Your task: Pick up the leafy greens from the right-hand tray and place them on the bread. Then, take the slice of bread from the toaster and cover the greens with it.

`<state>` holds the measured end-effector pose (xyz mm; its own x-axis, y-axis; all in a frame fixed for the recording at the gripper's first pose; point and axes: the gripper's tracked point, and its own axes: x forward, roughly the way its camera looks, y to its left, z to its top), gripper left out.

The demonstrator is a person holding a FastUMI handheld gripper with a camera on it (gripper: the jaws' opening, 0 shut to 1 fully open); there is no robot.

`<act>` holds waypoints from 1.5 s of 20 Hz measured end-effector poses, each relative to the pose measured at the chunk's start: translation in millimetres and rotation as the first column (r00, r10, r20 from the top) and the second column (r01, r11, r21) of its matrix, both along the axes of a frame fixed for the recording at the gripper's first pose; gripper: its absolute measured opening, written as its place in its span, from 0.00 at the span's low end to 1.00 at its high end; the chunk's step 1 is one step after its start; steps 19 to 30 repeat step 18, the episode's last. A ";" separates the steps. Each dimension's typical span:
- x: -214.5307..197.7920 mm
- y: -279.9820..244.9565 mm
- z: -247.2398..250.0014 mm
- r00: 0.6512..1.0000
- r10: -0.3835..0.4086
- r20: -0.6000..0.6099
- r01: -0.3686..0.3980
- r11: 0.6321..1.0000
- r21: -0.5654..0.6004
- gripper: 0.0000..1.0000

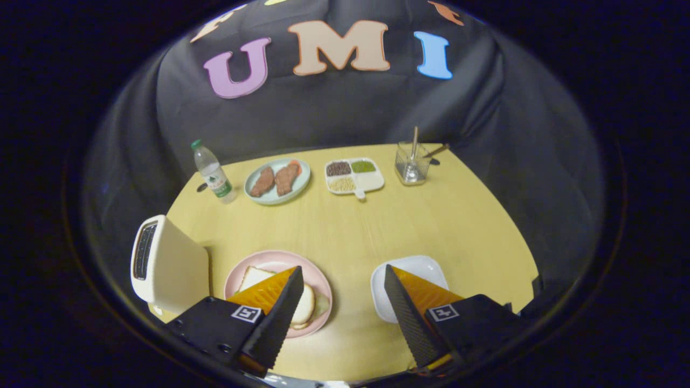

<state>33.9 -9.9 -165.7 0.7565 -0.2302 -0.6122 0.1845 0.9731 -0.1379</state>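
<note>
Bread (305,305) below spread gripper (342,285) fingers

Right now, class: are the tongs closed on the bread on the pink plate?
No. The tongs stand wide open and hold nothing, with bare table between them; the bread lies on the pink plate behind one finger.

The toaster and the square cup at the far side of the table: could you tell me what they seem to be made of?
The toaster looks like cream moulded plastic with a smooth matte shell and soft rounded corners, though painted metal is possible. The square cup looks like clear glass or acrylic: the table shows through its walls. The gripper hangs open above the table.
</note>
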 end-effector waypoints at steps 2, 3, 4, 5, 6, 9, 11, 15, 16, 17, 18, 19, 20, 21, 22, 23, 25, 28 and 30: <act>14.7 2.2 28.5 0.992 0.057 0.116 -0.053 0.998 -0.038 0.96; 21.2 6.9 44.1 0.981 0.083 0.176 -0.077 0.996 -0.043 0.95; 26.2 11.6 59.5 0.968 0.108 0.229 -0.100 0.994 -0.042 0.95; 29.9 15.7 76.7 0.951 0.127 0.282 -0.120 0.992 -0.044 0.95; 32.9 18.0 94.1 0.931 0.143 0.335 -0.134 0.990 -0.051 0.95; 35.0 17.5 138.7 0.869 0.169 0.466 -0.154 0.986 -0.070 0.95; 31.1 14.4 157.6 0.838 0.176 0.517 -0.160 0.984 -0.075 0.95; 22.9 -1.7 176.0 0.803 0.170 0.571 -0.139 0.985 -0.098 0.95; 21.4 -5.7 178.1 0.802 0.163 0.574 -0.129 0.987 -0.099 0.95; 19.3 -7.7 178.9 0.801 0.158 0.577 -0.123 0.987 -0.101 0.95; 17.3 -10.0 179.4 0.800 0.156 0.579 -0.119 0.988 -0.101 0.95; 17.3 -10.0 179.4 0.800 0.156 0.579 -0.119 0.988 -0.101 0.95; 17.3 -10.0 179.4 0.800 0.156 0.579 -0.119 0.988 -0.101 0.95; 17.3 -10.0 179.4 0.800 0.156 0.579 -0.119 0.988 -0.101 0.95; 17.3 -10.0 179.4 0.800 0.156 0.579 -0.119 0.988 -0.101 0.95; 17.3 -10.0 179.4 0.800 0.156 0.579 -0.119 0.988 -0.101 0.95; 17.3 -10.0 179.4 0.800 0.156 0.579 -0.119 0.988 -0.101 0.95; 17.3 -10.0 179.4 0.800 0.156 0.579 -0.119 0.988 -0.101 0.95; 17.3 -10.0 179.4 0.800 0.156 0.579 -0.119 0.988 -0.101 0.95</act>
